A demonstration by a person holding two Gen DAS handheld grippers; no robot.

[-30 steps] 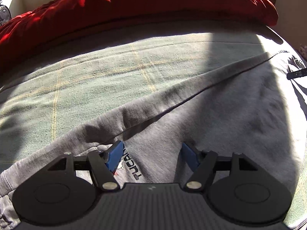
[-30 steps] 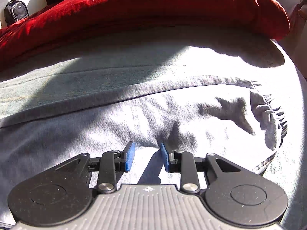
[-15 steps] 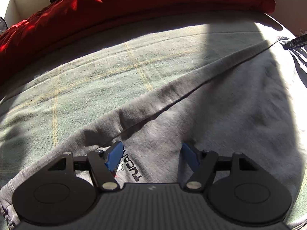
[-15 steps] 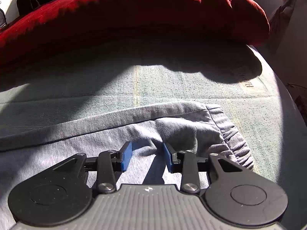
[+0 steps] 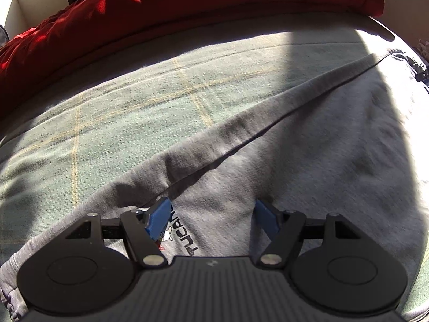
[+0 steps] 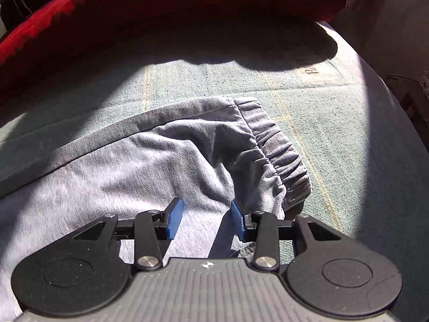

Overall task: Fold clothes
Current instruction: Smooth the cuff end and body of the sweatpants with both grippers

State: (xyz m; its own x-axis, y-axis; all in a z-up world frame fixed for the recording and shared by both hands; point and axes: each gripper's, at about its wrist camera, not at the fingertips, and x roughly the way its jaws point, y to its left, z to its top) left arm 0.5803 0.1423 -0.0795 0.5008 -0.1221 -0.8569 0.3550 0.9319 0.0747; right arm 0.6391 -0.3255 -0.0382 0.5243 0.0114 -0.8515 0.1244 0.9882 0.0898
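Note:
Grey sweatpants [image 5: 295, 161] lie spread flat on a green bed cover [image 5: 120, 107], with a folded seam running diagonally across them. My left gripper [image 5: 213, 209] hovers open just over the fabric, and its left fingertip is beside a small printed logo [image 5: 185, 238]. In the right wrist view the same sweatpants [image 6: 134, 166] end in a gathered elastic cuff [image 6: 281, 161]. My right gripper [image 6: 206, 209] stands open low over the cloth just left of that cuff, with nothing between its blue pads.
A bulky red duvet [image 5: 187, 8] is heaped along the far side of the bed and shows again as the red duvet [image 6: 161, 13] in the right wrist view. The bed cover [image 6: 335, 134] drops off at its right edge [image 6: 388, 94]. Strong sunlight and shadows cross the cloth.
My right gripper has travelled right along the sweatpants to the elastic cuff end, with its fingers slightly wider apart. The left gripper has stayed over the logo, still open.

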